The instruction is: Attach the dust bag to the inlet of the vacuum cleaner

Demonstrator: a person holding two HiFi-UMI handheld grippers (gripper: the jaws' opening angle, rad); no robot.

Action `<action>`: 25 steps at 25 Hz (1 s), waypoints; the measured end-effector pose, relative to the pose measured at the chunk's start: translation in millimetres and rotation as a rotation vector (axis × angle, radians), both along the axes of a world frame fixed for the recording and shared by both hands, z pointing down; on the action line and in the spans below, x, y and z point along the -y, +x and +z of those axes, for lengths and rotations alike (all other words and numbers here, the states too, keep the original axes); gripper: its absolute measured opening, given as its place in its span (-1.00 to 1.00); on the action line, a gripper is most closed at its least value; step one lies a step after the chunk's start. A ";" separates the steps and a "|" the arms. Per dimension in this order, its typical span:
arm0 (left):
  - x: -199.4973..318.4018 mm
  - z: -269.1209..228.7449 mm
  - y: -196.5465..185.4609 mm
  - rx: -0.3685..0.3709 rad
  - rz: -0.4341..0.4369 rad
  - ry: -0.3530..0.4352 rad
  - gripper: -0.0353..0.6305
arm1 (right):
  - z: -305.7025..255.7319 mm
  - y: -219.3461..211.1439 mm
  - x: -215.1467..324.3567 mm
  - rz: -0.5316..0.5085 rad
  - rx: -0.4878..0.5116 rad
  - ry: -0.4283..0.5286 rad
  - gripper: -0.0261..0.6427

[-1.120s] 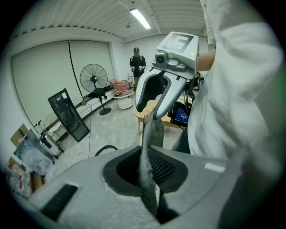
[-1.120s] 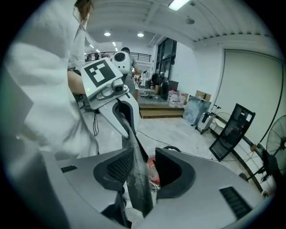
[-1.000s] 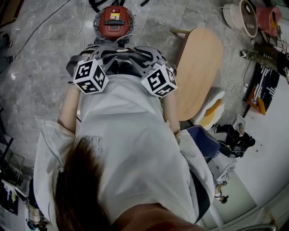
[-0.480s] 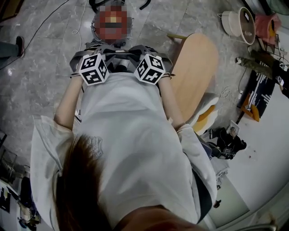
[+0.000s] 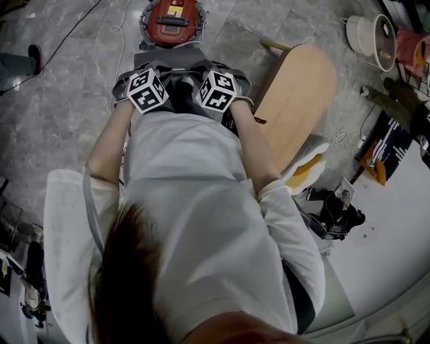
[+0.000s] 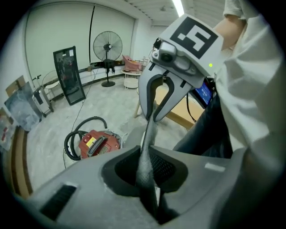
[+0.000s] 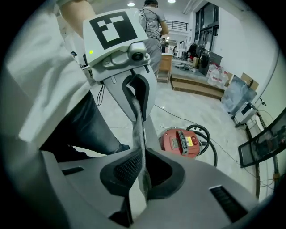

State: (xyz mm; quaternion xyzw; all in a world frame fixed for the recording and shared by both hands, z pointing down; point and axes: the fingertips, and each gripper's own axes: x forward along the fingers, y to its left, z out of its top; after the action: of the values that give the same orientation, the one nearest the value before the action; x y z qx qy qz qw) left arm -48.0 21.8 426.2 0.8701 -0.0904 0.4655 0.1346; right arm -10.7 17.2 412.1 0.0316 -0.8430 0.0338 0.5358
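- Two grippers share one dust bag (image 6: 146,141). The left gripper (image 6: 146,172) is clamped on one edge, and the right gripper (image 7: 142,172) has just been closing its jaws onto the other. Grey fabric runs taut between them.
- Bag hangs before the person's legs, well apart from the red vacuum cleaner (image 5: 171,20) on the floor ahead.
- Progress, as I judge it: bag in hand only. Carrying it over and fitting it remain. Inlet not discernible.
- Room: bare floor lies between the bag and the vacuum. Coiled hose (image 7: 209,133) lies against the machine. Wooden table (image 5: 295,101) edge sits near on the right.
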 end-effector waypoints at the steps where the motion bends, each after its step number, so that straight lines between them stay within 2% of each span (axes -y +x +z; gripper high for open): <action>1: -4.0 7.7 -0.4 0.017 0.001 -0.018 -0.77 | 8.0 -0.3 -3.8 0.008 -0.001 -0.022 -0.84; 5: -29.8 29.1 2.8 0.062 0.029 -0.097 -0.77 | 30.8 2.9 -28.0 0.045 0.000 -0.124 -0.84; 10: -63.8 41.3 11.3 0.058 0.052 -0.181 -0.77 | 42.7 11.6 -60.1 0.054 -0.008 -0.207 -0.84; 22: -131.9 60.6 22.5 0.053 0.099 -0.311 -0.77 | 62.6 23.4 -127.2 0.133 0.002 -0.356 -0.83; 25: -146.5 64.0 25.0 0.052 0.135 -0.345 -0.77 | 66.2 26.2 -143.0 0.171 0.009 -0.396 -0.83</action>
State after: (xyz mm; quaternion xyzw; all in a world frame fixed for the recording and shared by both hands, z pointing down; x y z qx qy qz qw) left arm -23.0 168.3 490.2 0.8259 0.0459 0.5043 0.2479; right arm 15.5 160.2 478.3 -0.0031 -0.8166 0.2441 0.5231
